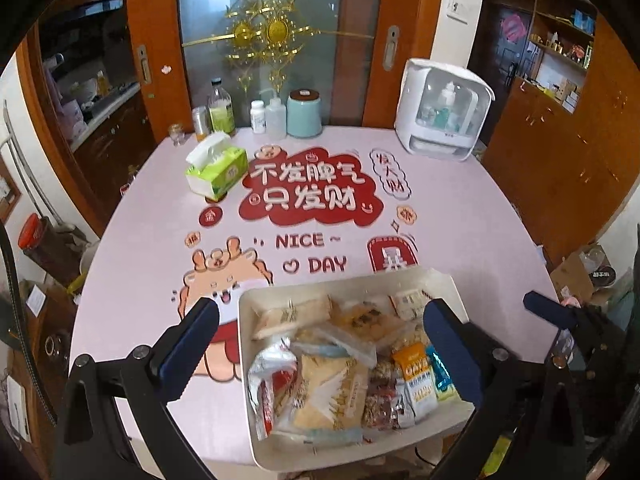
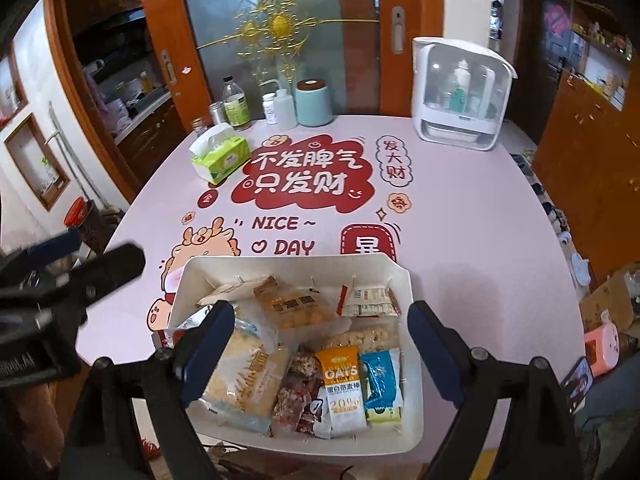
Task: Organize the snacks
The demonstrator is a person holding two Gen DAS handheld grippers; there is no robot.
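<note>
A white tray (image 1: 440,280) full of wrapped snacks stands at the near edge of the pink table; it also shows in the right wrist view (image 2: 192,272). Among the snacks are an orange OATS bar (image 2: 342,384), a blue packet (image 2: 382,380) and a pale yellow bag (image 2: 248,376). My left gripper (image 1: 324,344) is open and empty, above the tray's left part. My right gripper (image 2: 320,344) is open and empty, above the tray's middle. The left gripper's fingers (image 2: 108,268) show at the left of the right wrist view.
A green tissue box (image 1: 218,170) lies at the back left. Bottles (image 1: 221,114), a teal canister (image 1: 305,114) and a white dispenser box (image 1: 440,110) stand along the far edge. The printed table mat (image 1: 308,188) covers the middle. Cardboard boxes (image 2: 608,304) sit on the floor to the right.
</note>
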